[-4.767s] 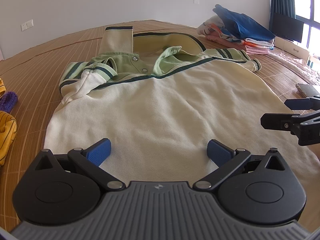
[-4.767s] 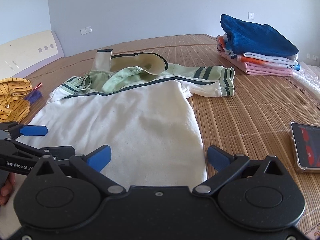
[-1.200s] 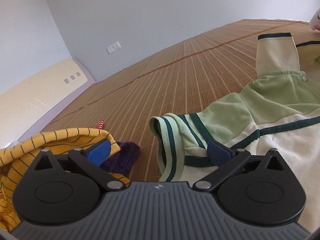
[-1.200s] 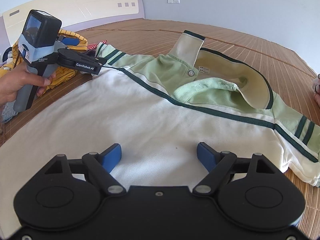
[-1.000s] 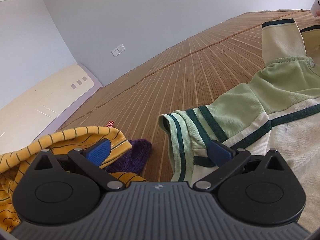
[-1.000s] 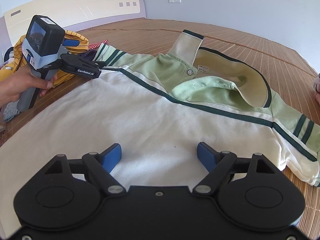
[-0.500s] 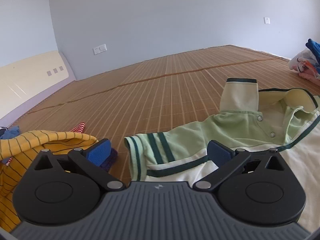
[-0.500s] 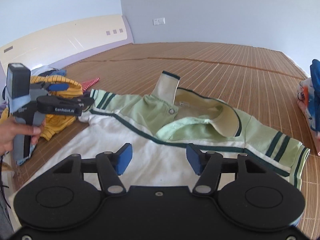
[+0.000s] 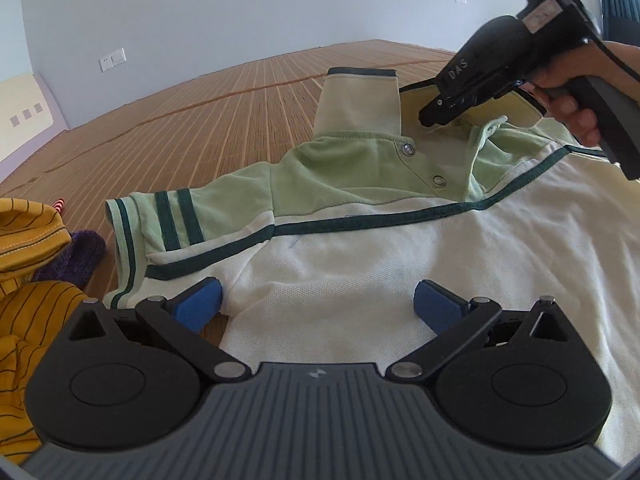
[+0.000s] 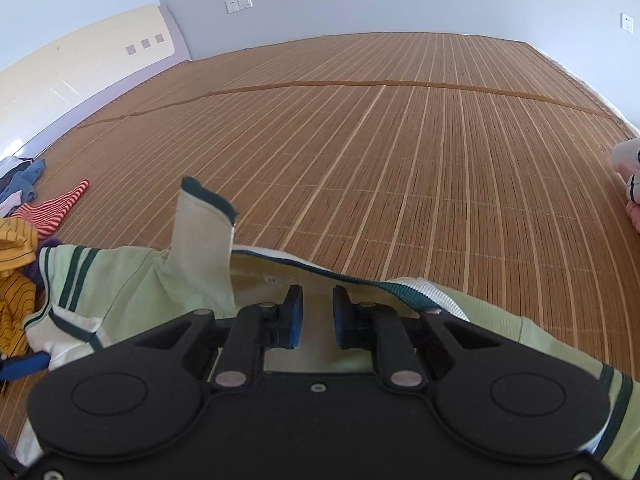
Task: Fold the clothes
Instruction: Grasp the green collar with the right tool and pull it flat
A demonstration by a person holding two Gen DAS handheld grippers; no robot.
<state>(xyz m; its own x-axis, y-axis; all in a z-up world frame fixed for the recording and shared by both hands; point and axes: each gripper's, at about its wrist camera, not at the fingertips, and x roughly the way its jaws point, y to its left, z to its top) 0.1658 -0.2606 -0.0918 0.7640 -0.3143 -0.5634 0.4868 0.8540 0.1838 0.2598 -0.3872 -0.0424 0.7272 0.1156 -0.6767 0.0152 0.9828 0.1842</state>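
A cream polo shirt (image 9: 360, 272) with a light-green yoke and dark-green stripes lies flat on the bamboo mat (image 10: 400, 160). One collar flap (image 9: 360, 104) stands upright. My left gripper (image 9: 316, 304) is open and hovers low over the shirt's body, beside the striped sleeve (image 9: 160, 220). A hand (image 9: 576, 92) holds my right gripper (image 9: 430, 118), whose tip is at the open collar. In the right wrist view my right gripper (image 10: 317, 320) has its jaws a narrow gap apart over the collar's cream inside, next to the raised flap (image 10: 204, 248). No cloth shows between its pads.
A yellow striped garment (image 9: 24, 240) and a purple knit item (image 9: 80, 256) lie left of the sleeve. Red-striped cloth (image 10: 56, 208) and blue clothes (image 10: 20, 184) lie farther left. A pile of clothes (image 10: 630, 176) shows at the right edge. Bare mat stretches beyond the collar.
My right gripper has moved forward and down to the collar, and its jaws have narrowed. My left gripper has swung right, from the sleeve's end toward the shirt's body.
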